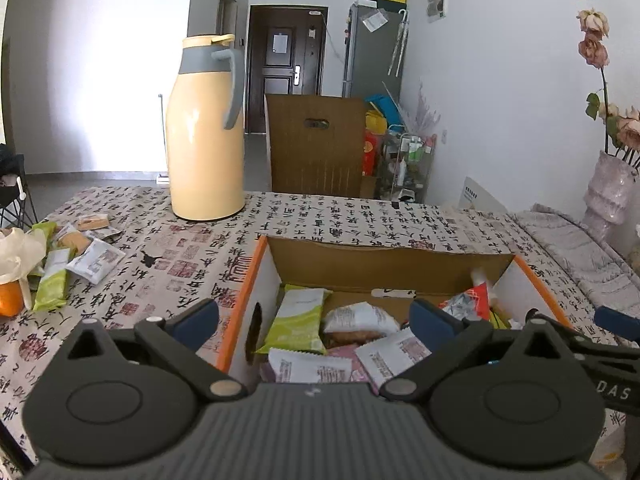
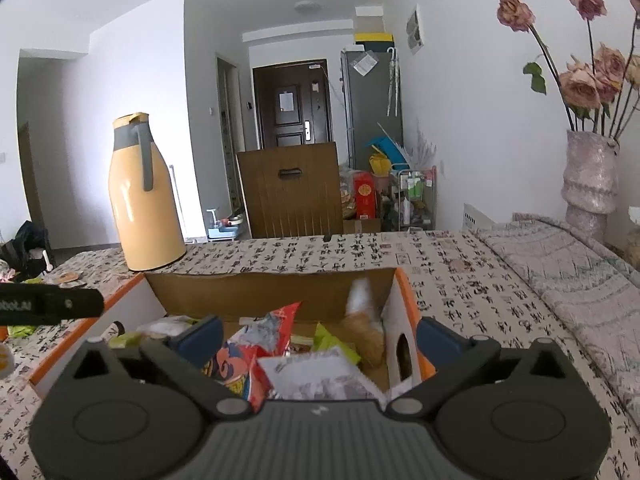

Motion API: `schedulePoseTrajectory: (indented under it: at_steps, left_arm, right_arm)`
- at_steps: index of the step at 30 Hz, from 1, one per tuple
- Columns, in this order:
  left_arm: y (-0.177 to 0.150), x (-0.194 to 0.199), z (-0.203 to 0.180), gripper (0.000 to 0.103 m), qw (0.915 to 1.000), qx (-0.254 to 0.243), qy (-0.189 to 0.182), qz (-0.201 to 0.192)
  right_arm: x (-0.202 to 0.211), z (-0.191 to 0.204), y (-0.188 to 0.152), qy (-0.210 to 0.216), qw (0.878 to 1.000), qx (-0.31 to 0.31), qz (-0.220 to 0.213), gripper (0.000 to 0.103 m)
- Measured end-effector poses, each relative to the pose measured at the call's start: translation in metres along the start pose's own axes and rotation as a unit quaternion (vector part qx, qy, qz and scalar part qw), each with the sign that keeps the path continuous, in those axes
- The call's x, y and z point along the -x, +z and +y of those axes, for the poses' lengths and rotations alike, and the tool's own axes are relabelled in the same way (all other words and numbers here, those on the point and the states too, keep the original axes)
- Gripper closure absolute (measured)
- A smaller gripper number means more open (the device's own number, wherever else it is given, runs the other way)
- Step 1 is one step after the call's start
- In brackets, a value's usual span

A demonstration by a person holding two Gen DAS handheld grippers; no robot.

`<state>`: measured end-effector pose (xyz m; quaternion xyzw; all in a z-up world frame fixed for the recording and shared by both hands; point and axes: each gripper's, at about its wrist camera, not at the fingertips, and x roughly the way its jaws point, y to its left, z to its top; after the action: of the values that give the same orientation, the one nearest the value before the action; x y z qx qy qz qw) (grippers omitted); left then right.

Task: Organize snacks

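Snacks (image 1: 298, 322): mostly down inside the cardboard box (image 1: 390, 258) with the orange rim, in a loose heap — green packet at the 9 o'clock side, white printed packets at 6 o'clock, red bag (image 2: 256, 344) toward 3 o'clock in the left view. More packets (image 1: 86, 258) lying out on the patterned tablecloth (image 1: 320, 216), well apart from the box at its 9 o'clock, below and left of the yellow jug (image 1: 204, 128).

Left gripper (image 1: 316, 316) above the box's near left corner, jaws spread wide, nothing between the pads. Right gripper (image 2: 320, 334) above the box's right half, jaws equally spread, empty; a blurred orange-and-white packet (image 2: 362, 320) in the far right corner, whether falling or at rest impossible to tell.

Likely next: back out for the loose packets. Best done by lifting clear of the rim before swinging toward 9 o'clock, keeping low past the jug, pinching each packet across its flat middle rather than a crimped end, and letting go low over a gap in the heap.
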<state>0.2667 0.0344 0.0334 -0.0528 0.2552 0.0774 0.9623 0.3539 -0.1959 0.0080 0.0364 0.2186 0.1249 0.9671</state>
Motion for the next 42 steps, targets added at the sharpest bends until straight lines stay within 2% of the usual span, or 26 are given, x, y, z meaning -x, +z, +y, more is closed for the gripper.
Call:
schedulePoseTrajectory:
  at_steps: [6, 17, 29, 42]
  left_arm:
    - [-0.010, 0.029, 0.002, 0.000, 0.9998, -0.008, -0.007, -0.017]
    - [-0.049, 0.095, 0.010, 0.000, 0.9980, -0.025, -0.036, -0.045]
    - [-0.111, 0.129, 0.023, 0.000, 0.9981, -0.034, -0.052, -0.004]
    - [-0.148, 0.132, 0.028, 0.000, 0.9971, -0.033, -0.059, 0.035]
  right_arm:
    - [0.026, -0.006, -0.009, 0.007, 1.000, -0.010, -0.004, 0.000]
    - [0.107, -0.005, -0.039, 0.020, 1.000, -0.001, -0.022, 0.000]
    - [0.161, -0.003, -0.090, 0.021, 1.000, -0.006, 0.013, 0.000]
    - [0.179, -0.003, -0.123, 0.015, 0.998, -0.016, 0.053, 0.000]
